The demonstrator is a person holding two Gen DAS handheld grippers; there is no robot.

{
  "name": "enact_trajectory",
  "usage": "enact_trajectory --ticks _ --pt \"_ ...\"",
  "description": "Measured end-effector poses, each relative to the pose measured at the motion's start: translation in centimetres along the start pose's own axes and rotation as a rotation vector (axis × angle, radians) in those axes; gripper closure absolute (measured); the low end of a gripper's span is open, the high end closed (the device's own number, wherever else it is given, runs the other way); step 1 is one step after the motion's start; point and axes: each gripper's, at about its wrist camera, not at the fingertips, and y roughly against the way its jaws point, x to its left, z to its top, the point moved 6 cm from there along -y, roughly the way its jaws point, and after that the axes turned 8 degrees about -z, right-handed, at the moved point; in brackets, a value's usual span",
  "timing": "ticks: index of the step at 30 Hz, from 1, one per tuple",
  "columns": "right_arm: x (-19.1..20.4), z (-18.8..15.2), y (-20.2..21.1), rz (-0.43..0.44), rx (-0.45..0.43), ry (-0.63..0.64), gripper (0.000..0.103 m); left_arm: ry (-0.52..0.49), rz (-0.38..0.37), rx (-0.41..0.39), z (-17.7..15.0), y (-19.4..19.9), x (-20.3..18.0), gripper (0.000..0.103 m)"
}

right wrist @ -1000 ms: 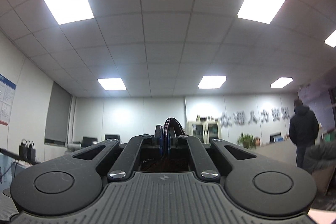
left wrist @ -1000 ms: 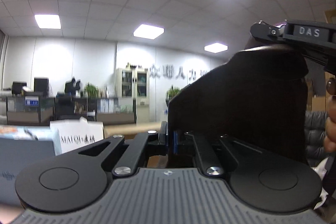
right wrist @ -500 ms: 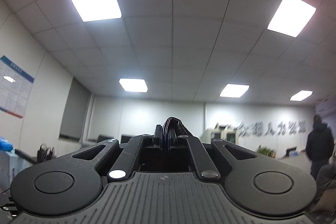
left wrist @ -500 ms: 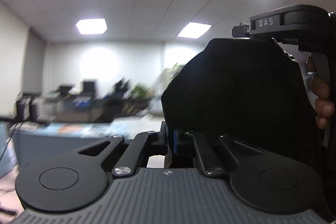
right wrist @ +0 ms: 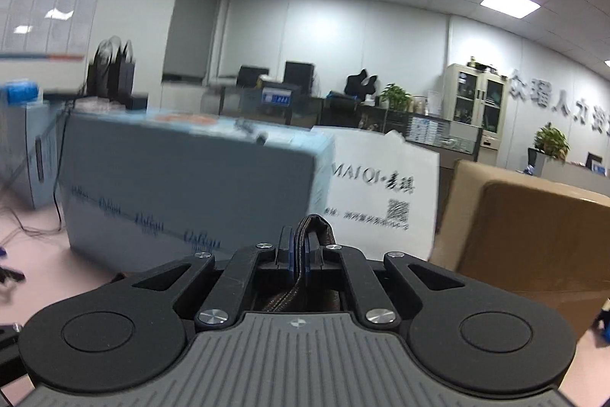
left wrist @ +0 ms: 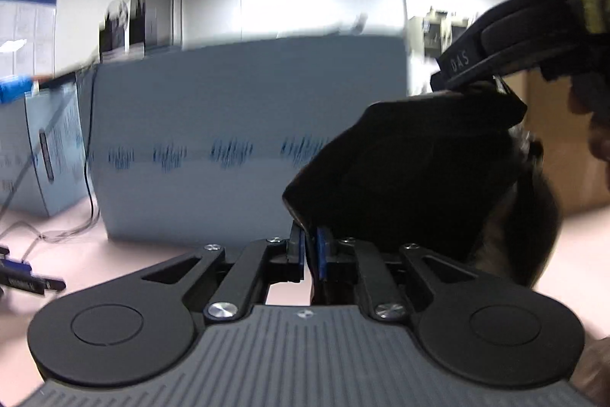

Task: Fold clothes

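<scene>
A dark garment [left wrist: 419, 178] hangs in the air at the right of the left wrist view. Its lower edge reaches the tips of my left gripper [left wrist: 310, 246]. That gripper's jaws are opening: a thin gap shows between them and the cloth lies against the right pad only. Above, the right gripper [left wrist: 499, 90], marked DAS, holds the garment's top edge, with a hand behind it. In the right wrist view, my right gripper [right wrist: 303, 248] is shut on a ribbed dark fold of the garment [right wrist: 312, 227] that sticks up between its fingers.
A large blue-grey box [right wrist: 183, 178] stands on the pink table [left wrist: 114, 262] just ahead. A white printed bag [right wrist: 381, 189] and a brown cardboard box [right wrist: 533, 235] sit to its right. Cables [left wrist: 57, 231] trail at the left. Office desks and cabinets lie beyond.
Both views have swung down from the ceiling to the table and boxes. The left gripper dropped and turned left, and its jaws have parted slightly. The right stays clamped on the fold.
</scene>
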Motion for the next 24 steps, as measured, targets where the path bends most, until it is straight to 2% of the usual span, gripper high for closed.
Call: enact_trajectory --ticks 1,3,5,7,8,10,13,15,19,22,24 --pt "1.3 -0.6 -0.9 0.014 0.006 0.024 0.098 -0.003 -0.003 0.032 -0.5 -1.2 0.6 0.09" --pt "3.7 -2.2 -2.5 0.031 0.037 0.077 0.093 -0.038 0.008 0.077 -1.5 -2.2 1.4 0.071" --pt "5.6 -3.5 -4.1 0.066 0.083 0.128 0.077 -0.05 0.022 0.086 -2.0 -2.8 1.9 0.01" --pt "6.6 -4.8 -5.1 0.087 0.104 0.147 0.057 -0.043 0.021 0.028 -1.4 -2.8 2.4 0.007" --pt "6.7 -5.0 -5.1 0.058 0.104 0.151 0.052 -0.041 0.02 -0.002 -1.2 -2.7 2.6 0.006" --pt "5.9 -5.3 -3.9 0.009 0.083 0.154 0.019 -0.047 0.018 -0.041 -1.0 -1.7 2.5 0.001" --pt "3.8 -6.0 0.1 0.033 0.031 0.157 0.016 -0.052 0.004 -0.069 -0.9 -1.7 2.6 0.0" --pt "2.1 -6.5 3.0 0.066 0.011 0.154 0.016 -0.061 0.0 -0.053 -1.0 -2.0 2.4 0.0" --pt "0.0 -8.6 8.2 0.152 0.018 0.198 0.015 -0.11 0.035 -0.01 -2.3 -2.4 1.7 0.0" --pt "-0.2 -11.7 11.4 0.22 0.034 0.294 0.015 -0.138 0.072 -0.002 -2.7 -2.0 0.8 0.0" --pt "0.3 -13.4 13.2 0.268 0.043 0.339 0.016 -0.117 0.078 0.011 -2.9 -2.3 1.2 0.0"
